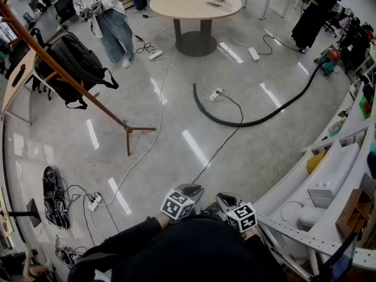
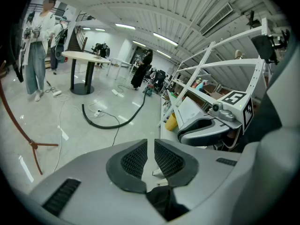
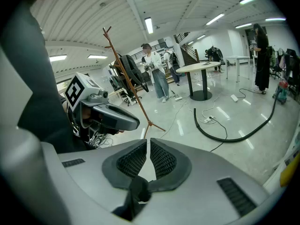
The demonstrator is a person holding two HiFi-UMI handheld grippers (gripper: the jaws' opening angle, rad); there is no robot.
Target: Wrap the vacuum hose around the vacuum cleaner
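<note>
Two grippers held low against the body, both empty.

Left gripper [image 2: 151, 156] and right gripper [image 3: 148, 156] are seen with pads drawn almost together, only a thin slit left between and nothing caught in it; both are tilted down toward the floor. The vacuum hose [image 1: 258, 122] is laid on the glossy floor well ahead, well apart from both grippers, in a long black arc. One end is placed near a white power strip [image 1: 216, 93]; the other is run to the vacuum cleaner [image 1: 328, 60] at far right. A round table [image 1: 194, 2] is noted beyond, and a wooden coat rack [image 1: 117, 117] with a backpack [image 1: 73, 63] at left.
</note>
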